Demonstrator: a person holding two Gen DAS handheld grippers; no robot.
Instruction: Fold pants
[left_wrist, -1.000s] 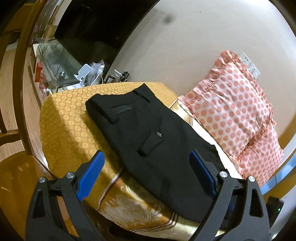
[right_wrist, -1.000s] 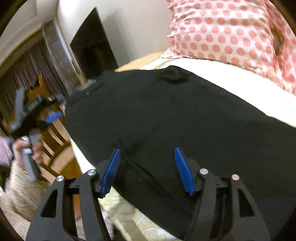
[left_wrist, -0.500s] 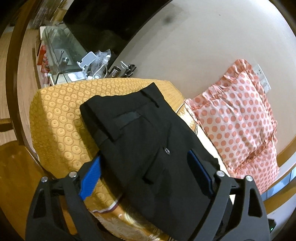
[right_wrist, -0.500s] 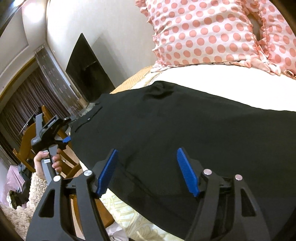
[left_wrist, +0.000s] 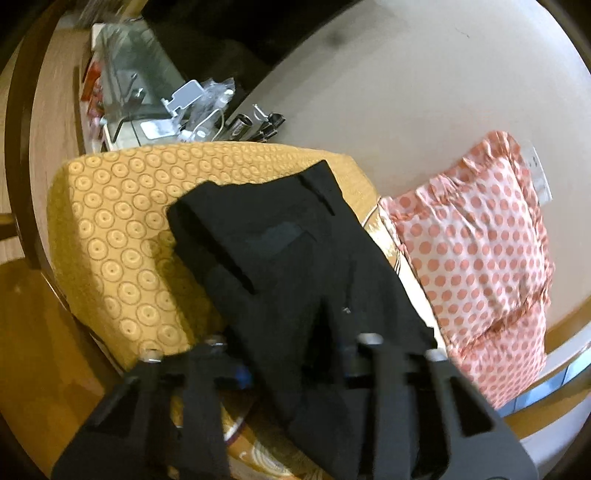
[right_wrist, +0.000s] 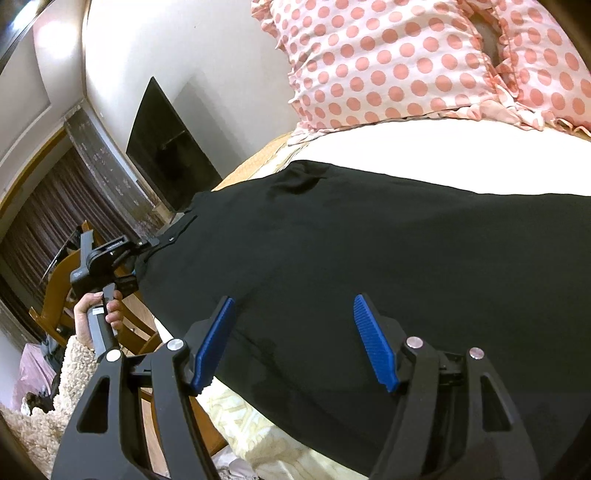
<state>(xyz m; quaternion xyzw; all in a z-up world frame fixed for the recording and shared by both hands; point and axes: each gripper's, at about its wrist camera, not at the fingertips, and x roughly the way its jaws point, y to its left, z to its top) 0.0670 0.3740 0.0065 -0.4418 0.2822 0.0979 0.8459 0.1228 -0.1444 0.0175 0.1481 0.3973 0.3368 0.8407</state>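
The black pants (right_wrist: 369, 266) are spread across the bed (left_wrist: 122, 236), near the dotted pillow (right_wrist: 406, 62). The left gripper (left_wrist: 295, 373) is clamped on their near edge; the right gripper (right_wrist: 291, 343) is held apart above them

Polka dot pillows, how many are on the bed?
2. One polka dot pillow leans against the wall behind the black pants; a second pillow lies beside it, partly cut off. More may be hidden.

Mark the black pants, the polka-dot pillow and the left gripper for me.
black pants (right_wrist: 369, 251), right wrist view, flat middle of the fabric.
polka-dot pillow (left_wrist: 472, 243), left wrist view, centre of its face.
left gripper (right_wrist: 127, 271), right wrist view, at the pants' edge.
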